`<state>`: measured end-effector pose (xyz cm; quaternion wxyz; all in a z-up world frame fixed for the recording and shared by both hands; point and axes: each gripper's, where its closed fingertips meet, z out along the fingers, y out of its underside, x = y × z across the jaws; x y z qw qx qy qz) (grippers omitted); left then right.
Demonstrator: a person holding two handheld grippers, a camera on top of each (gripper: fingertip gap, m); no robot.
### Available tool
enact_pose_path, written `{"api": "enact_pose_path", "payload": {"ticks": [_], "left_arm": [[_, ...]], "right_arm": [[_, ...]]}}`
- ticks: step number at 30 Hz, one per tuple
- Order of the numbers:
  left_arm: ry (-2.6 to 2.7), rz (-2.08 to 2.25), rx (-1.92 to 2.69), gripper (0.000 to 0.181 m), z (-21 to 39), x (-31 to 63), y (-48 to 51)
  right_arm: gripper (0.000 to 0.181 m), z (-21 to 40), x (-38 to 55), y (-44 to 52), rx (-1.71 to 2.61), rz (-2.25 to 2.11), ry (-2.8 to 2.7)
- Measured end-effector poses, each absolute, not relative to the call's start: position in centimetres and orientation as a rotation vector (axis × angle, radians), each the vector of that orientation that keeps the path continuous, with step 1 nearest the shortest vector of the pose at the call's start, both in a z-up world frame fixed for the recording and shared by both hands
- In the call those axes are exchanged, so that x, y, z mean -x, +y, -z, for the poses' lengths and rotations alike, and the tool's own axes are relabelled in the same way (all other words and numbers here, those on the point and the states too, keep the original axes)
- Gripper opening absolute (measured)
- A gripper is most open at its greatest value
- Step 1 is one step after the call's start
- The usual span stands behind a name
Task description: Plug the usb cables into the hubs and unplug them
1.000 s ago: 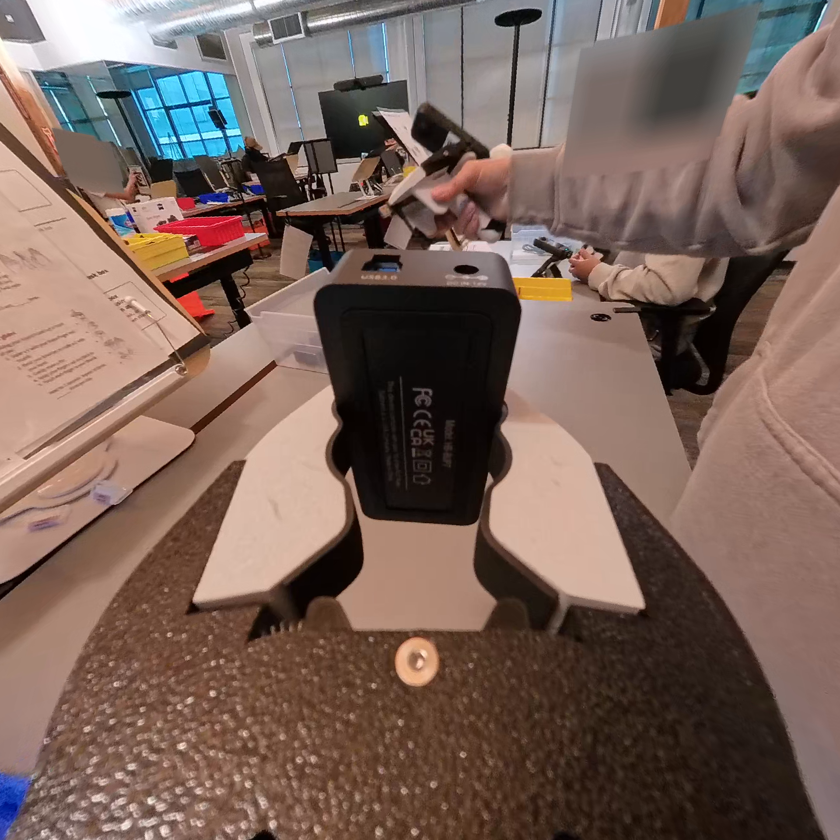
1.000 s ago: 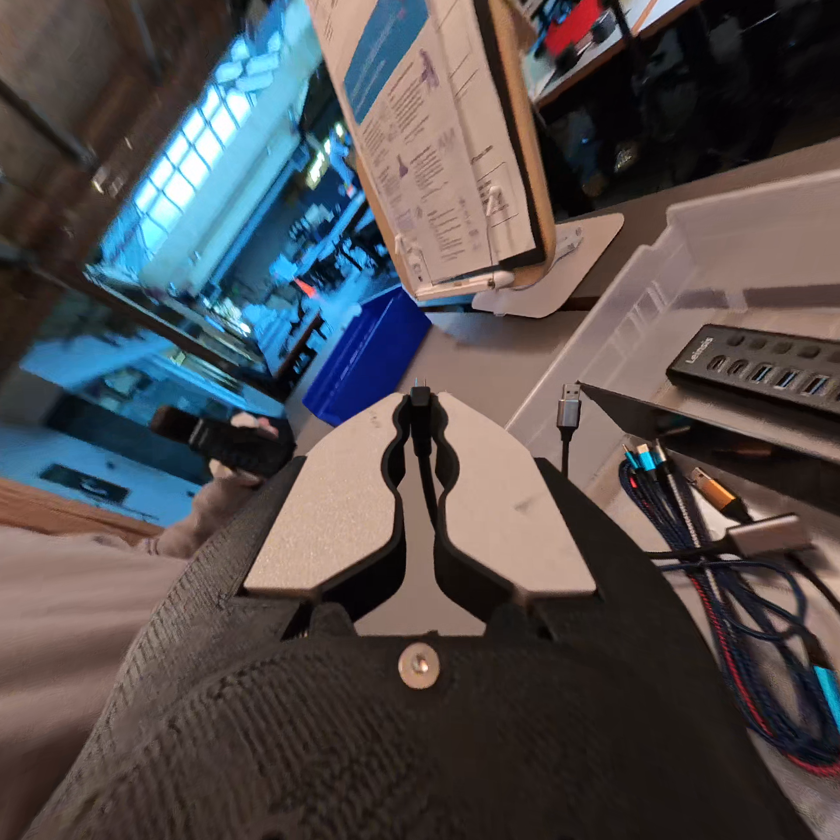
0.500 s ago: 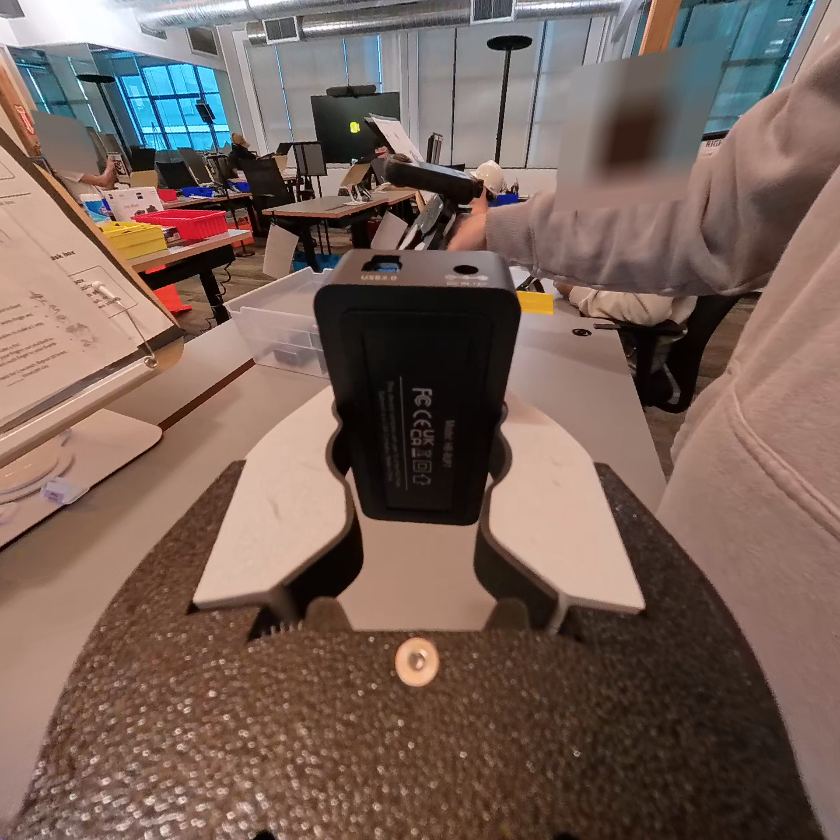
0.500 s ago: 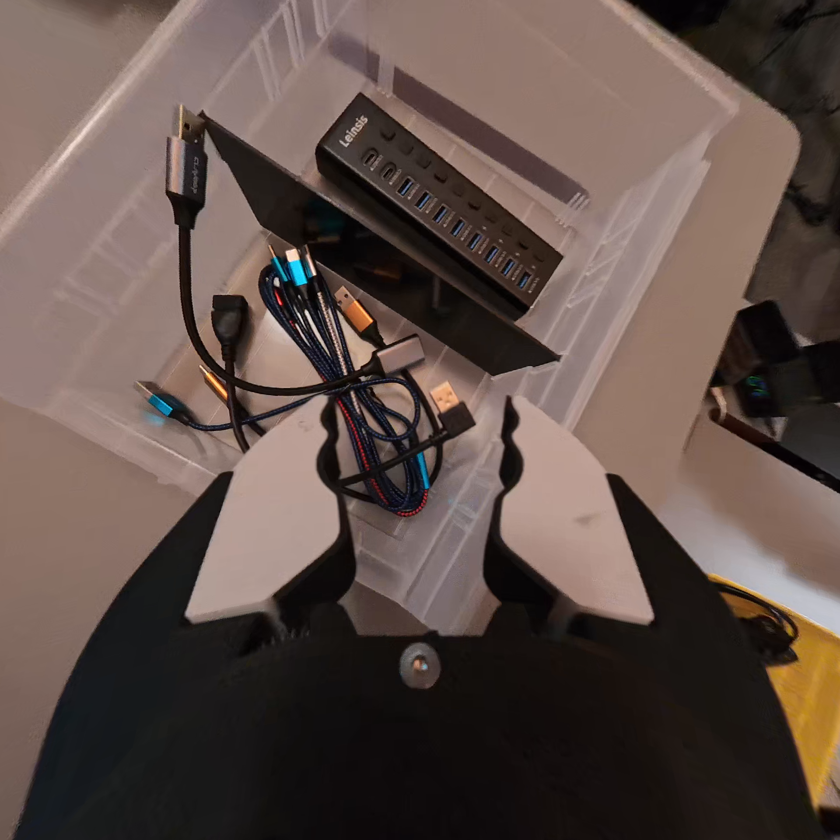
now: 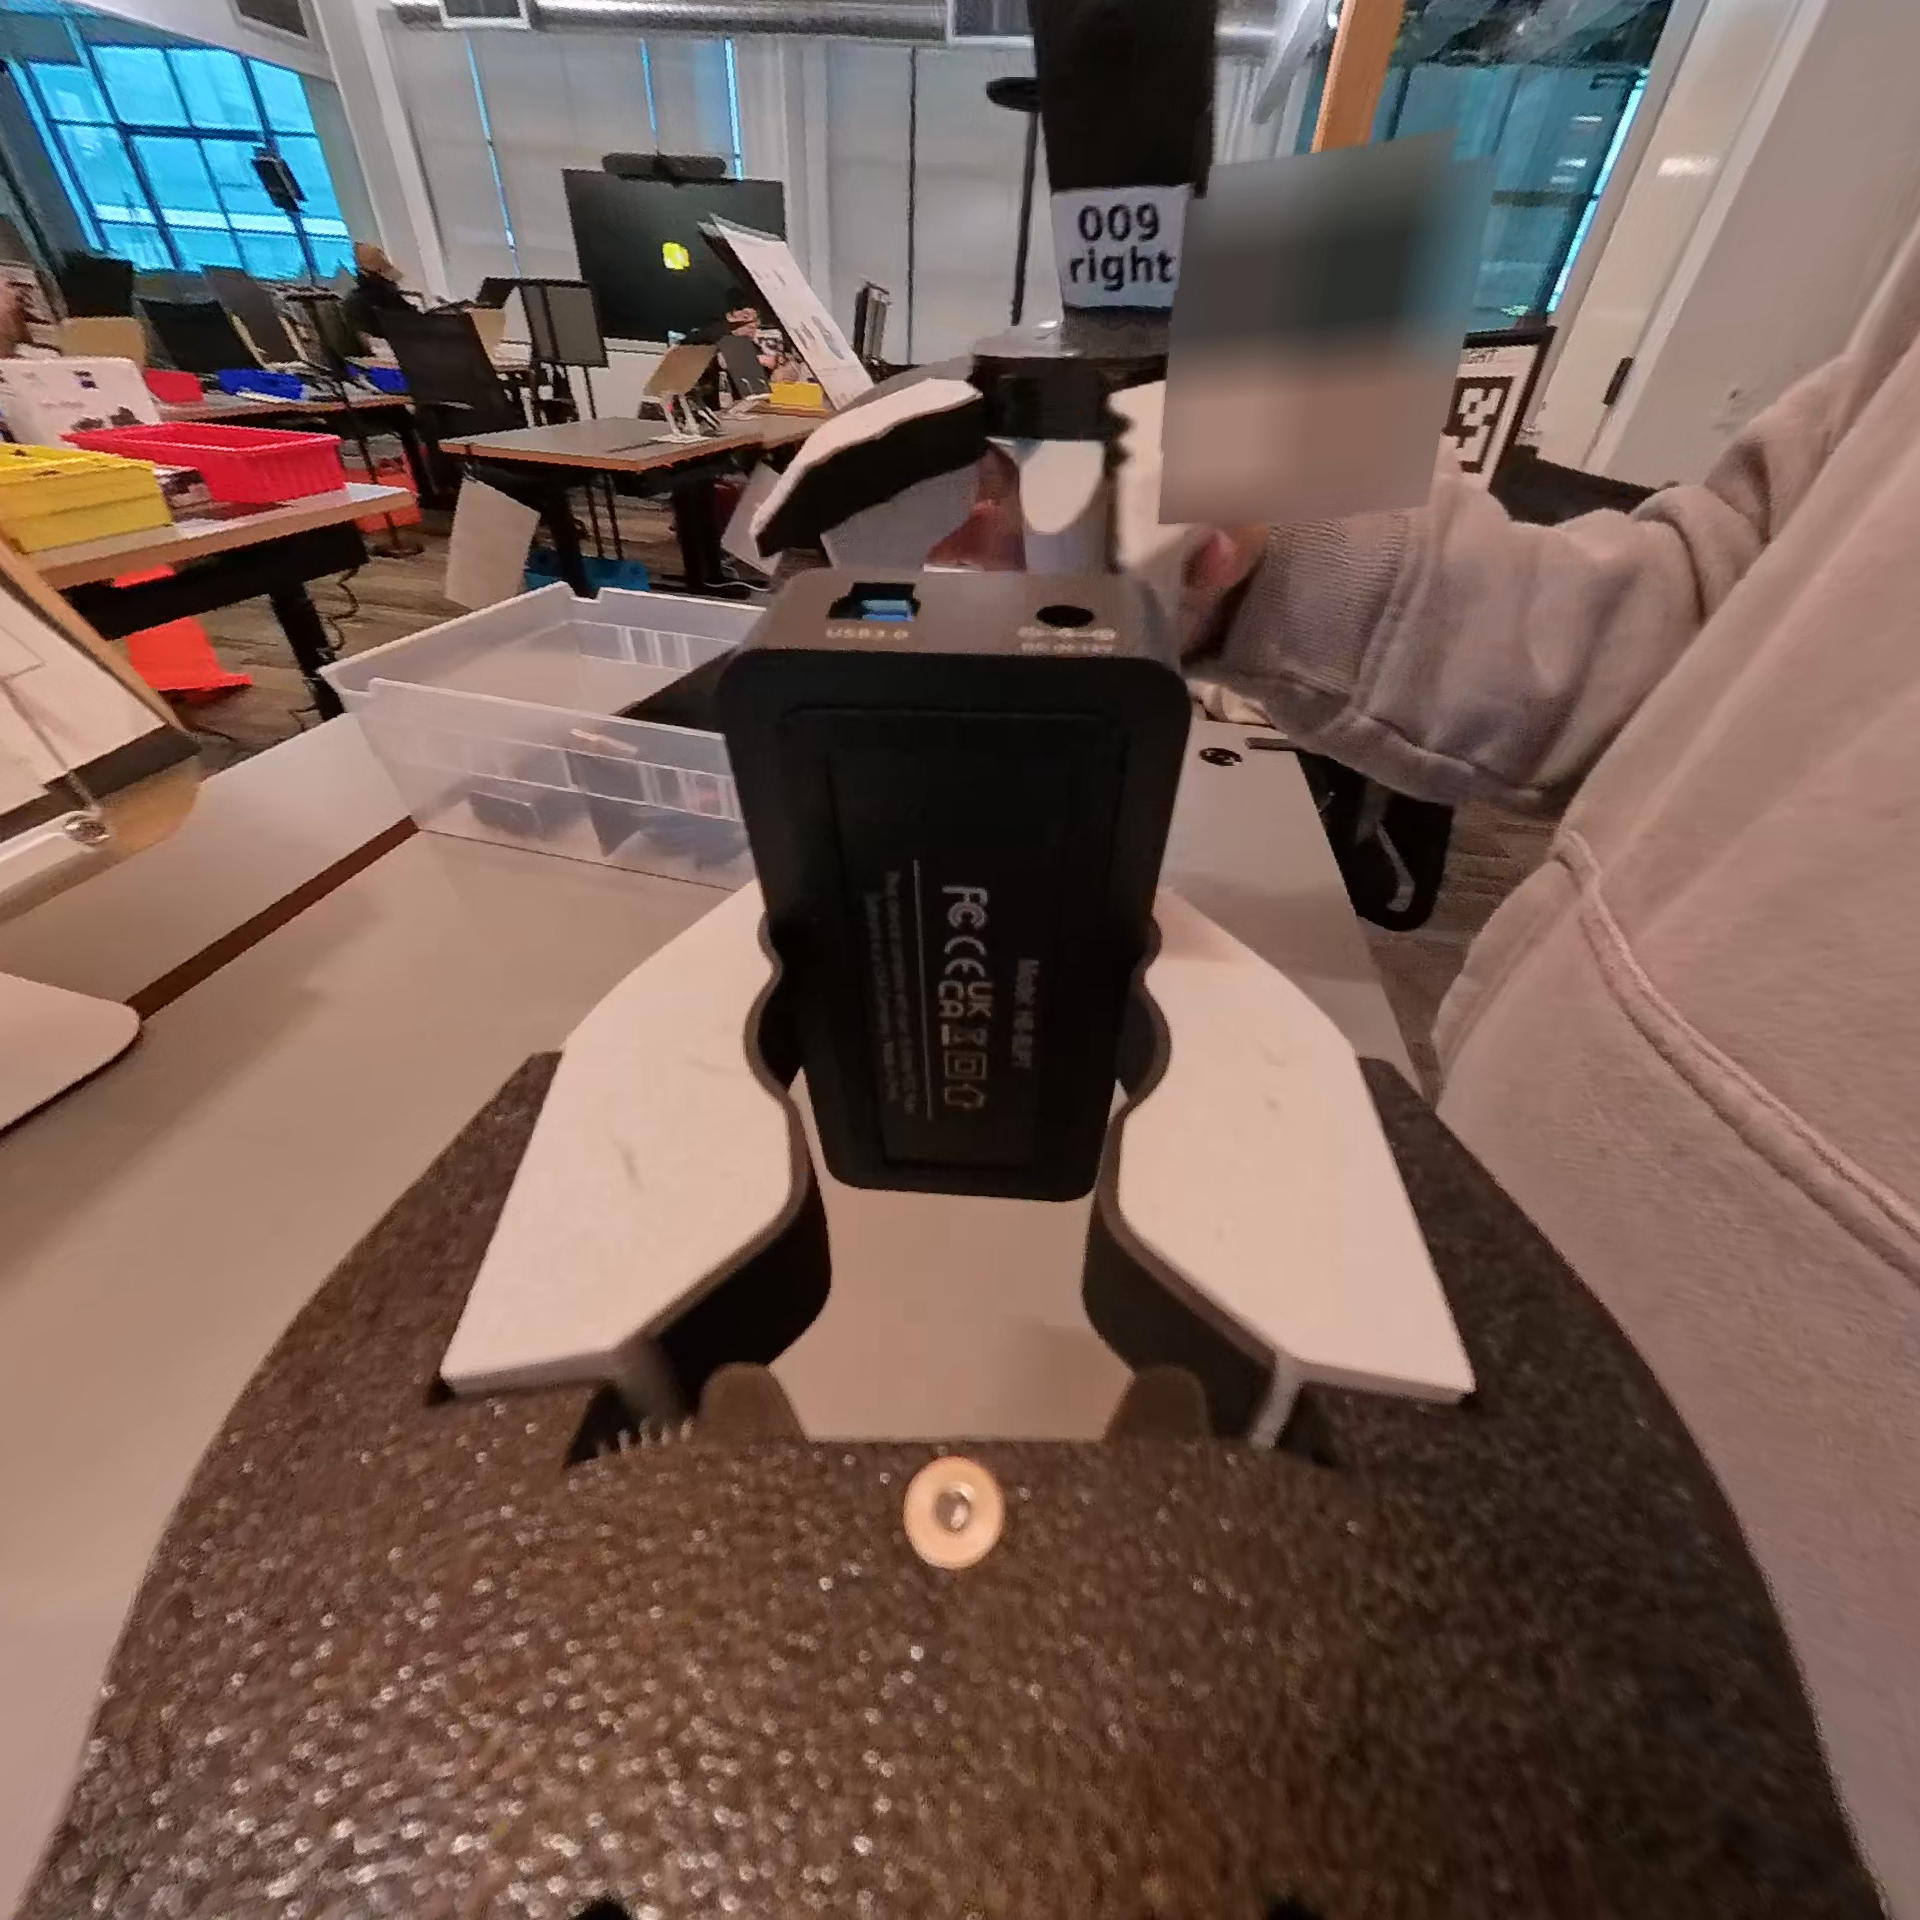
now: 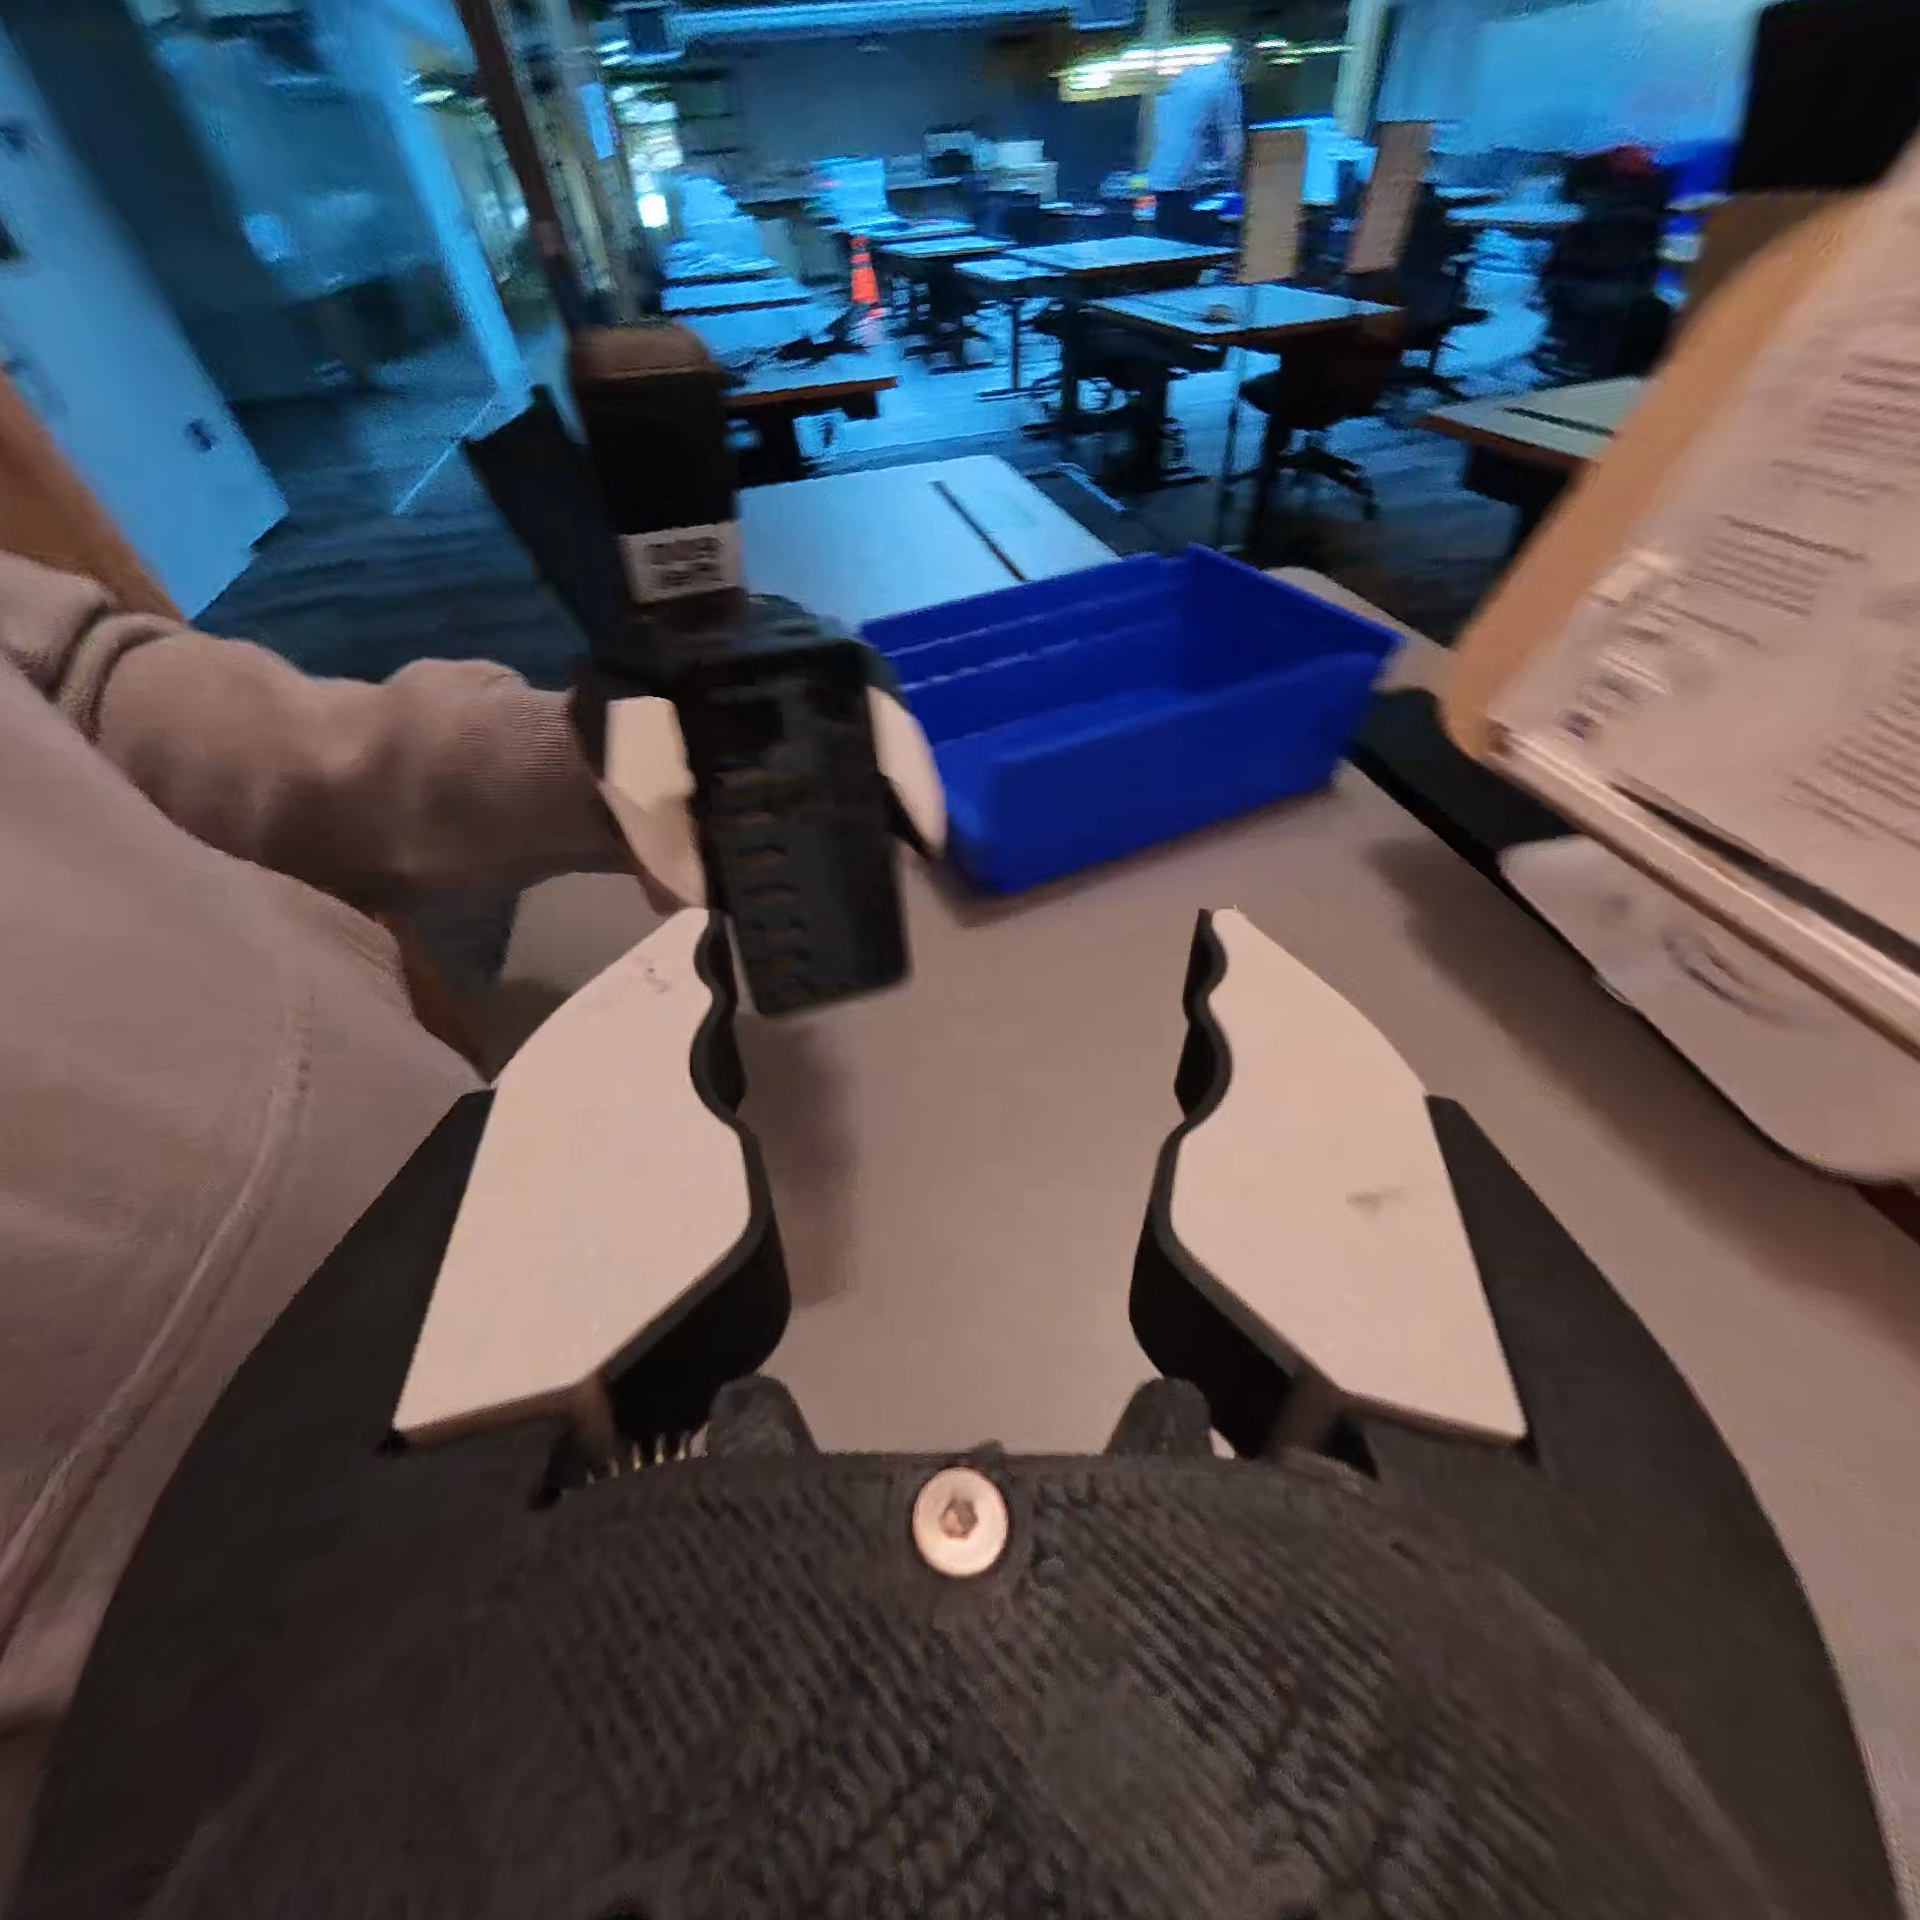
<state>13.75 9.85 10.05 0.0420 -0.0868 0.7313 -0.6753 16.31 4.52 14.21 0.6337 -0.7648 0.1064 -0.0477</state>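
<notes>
Your left gripper (image 5: pixel 956 956) clamps the black USB hub (image 5: pixel 956 883) upright, ports facing away. Your right gripper (image 6: pixel 956 997) gapes wide, empty, facing it. Swinging closer this fast, its fingers could knock the hub askew.

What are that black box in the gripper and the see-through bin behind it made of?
The USB hub looks like matte black plastic, perhaps a metal shell; its even dull sheen and rounded corners leave that open. It has printed white markings. The bin looks like clear moulded plastic: its contents show through ribbed walls. The left gripper fingers look flat, matte, pale.
</notes>
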Motion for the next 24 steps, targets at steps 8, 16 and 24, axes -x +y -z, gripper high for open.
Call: {"api": "enact_pose_path", "payload": {"ticks": [8,16,24], "left_arm": [[2.260,2.082,0.155,0.059,-10.4,-12.7,8.7],[2.249,2.117,0.153,0.058,-10.2,-12.2,8.6],[2.103,2.026,0.330,0.078,-10.5,-14.4,10.0]], "right_arm": [[0.064,-12.8,-12.2,12.5,1.827,-0.012,0.069],[0.057,-12.4,-12.2,12.9,1.841,0.003,0.085],[0.057,-14.6,-17.4,6.7,2.025,0.392,0.085]]}}
